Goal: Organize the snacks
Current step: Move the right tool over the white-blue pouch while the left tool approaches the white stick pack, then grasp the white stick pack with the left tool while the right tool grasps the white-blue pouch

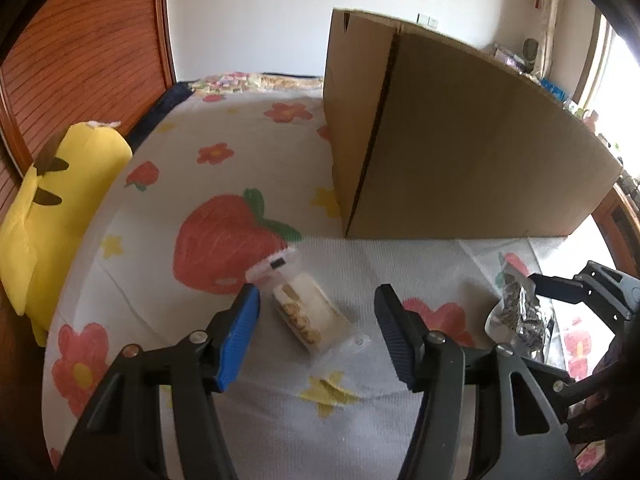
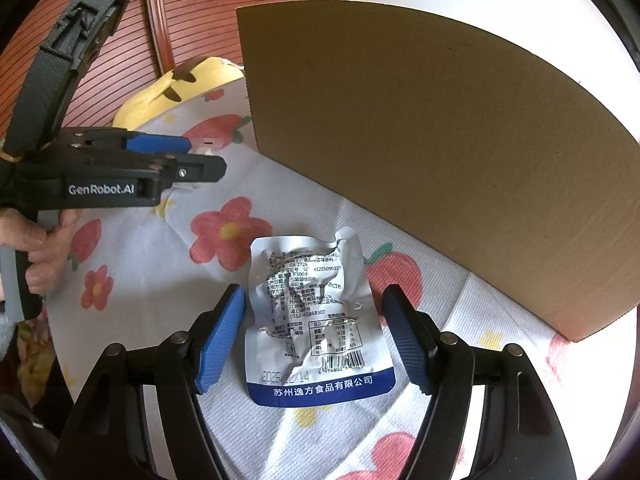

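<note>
Snacks lie on the flowered sheet (image 1: 168,276) in front of the cardboard box (image 1: 460,140): a clear-wrapped biscuit pack (image 1: 308,316) between the left gripper's (image 1: 316,336) parted fingers, untouched, and a silver pouch (image 2: 316,320) between the right gripper's (image 2: 314,336) spread fingers (both tilt downward). Left of the box, a yellow plush (image 1: 52,208) borders free bedding.

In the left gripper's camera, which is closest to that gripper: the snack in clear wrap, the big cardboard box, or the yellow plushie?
From the left hand-held gripper:
1. Clear-wrapped snack, between its fingers.
2. Cardboard box, behind, to the right.
3. Yellow plush toy, at the bed's left edge.
</note>
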